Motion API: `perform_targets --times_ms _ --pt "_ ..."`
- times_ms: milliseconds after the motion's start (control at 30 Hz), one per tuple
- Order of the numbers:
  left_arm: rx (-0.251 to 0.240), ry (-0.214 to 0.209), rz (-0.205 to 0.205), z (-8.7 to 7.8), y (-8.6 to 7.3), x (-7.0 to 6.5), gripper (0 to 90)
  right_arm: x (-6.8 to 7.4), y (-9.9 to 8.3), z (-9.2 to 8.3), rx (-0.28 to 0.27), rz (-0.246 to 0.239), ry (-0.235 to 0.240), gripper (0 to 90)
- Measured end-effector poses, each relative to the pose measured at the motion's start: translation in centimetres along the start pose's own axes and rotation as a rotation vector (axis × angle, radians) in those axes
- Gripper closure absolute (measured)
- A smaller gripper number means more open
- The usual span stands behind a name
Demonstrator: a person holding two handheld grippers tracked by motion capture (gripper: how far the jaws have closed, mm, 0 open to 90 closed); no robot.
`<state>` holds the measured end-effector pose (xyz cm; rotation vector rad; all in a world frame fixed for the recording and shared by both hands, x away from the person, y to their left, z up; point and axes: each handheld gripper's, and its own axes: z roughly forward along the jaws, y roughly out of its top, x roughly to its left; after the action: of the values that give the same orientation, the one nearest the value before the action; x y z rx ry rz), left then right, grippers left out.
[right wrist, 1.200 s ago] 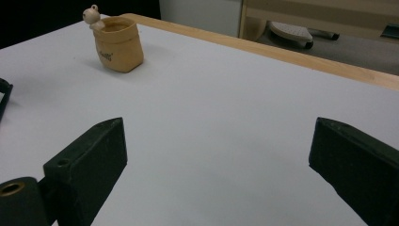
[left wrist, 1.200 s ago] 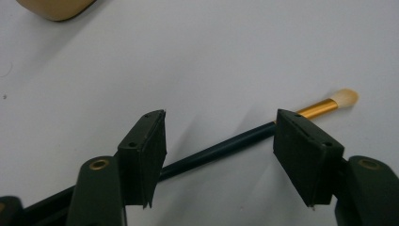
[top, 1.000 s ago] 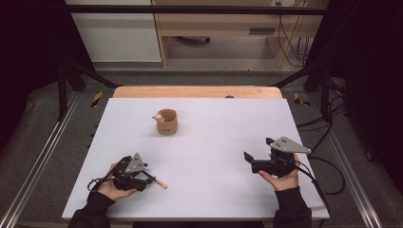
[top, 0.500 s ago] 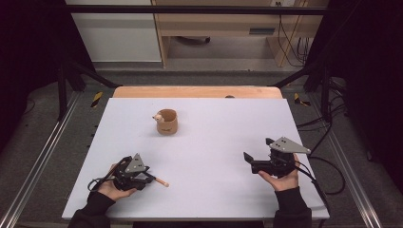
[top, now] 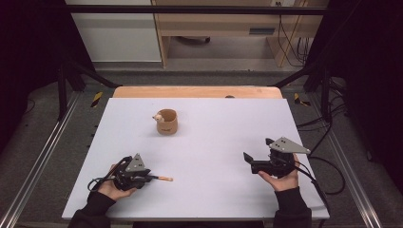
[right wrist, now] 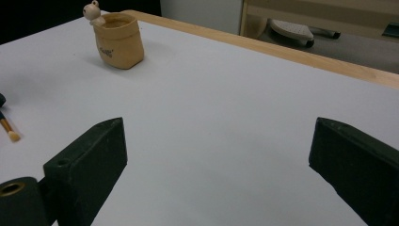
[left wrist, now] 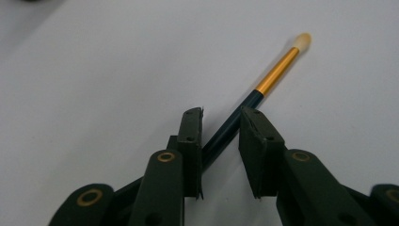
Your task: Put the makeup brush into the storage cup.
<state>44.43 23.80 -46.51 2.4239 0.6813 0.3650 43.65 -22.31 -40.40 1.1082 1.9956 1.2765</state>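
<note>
Nearby, a tan cup (top: 166,122) stands well apart. The left gripper (left wrist: 220,134) lies low on the white table (top: 214,142), its jaws just closing around a makeup brush (left wrist: 263,84); the right gripper (top: 249,159) gapes wide, empty.

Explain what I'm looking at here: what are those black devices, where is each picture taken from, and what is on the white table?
A person holds a two-jaw tool in each hand. The high view looks down on the white table; the other two cameras ride on the grippers. The left gripper has just been closing its jaws around a thin dark-handled brush with a gold band and pale tip; the handle lies between them, but a gap still shows beside it. The right gripper is open and holds nothing. Farther back stands a small tan pot with a little animal figure on its rim.
</note>
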Motion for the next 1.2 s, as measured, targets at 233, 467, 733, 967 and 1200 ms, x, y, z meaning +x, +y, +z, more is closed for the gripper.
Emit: perform_targets --times_ms 233,467,733,967,1200 --pt "0.014 -0.002 -0.011 -0.1 0.1 -0.1 74.5 0.0 0.0 0.0 0.003 0.001 0.0 5.0" --pt "0.027 -0.013 -0.031 -0.1 0.2 -0.1 79.5 0.1 -0.1 0.1 0.01 -0.002 0.001 5.0" --pt "0.043 -0.018 -0.057 -0.1 0.3 0.0 82.5 0.1 -0.1 0.1 0.012 -0.007 0.003 5.0" --pt "0.068 -0.008 -0.083 -0.3 0.8 0.2 74.5 0.1 -0.1 0.2 0.016 -0.004 0.004 5.0" --pt "0.132 -0.042 -0.096 -0.8 2.2 0.9 67.8 0.0 0.0 0.0 0.009 -0.002 0.007 5.1"
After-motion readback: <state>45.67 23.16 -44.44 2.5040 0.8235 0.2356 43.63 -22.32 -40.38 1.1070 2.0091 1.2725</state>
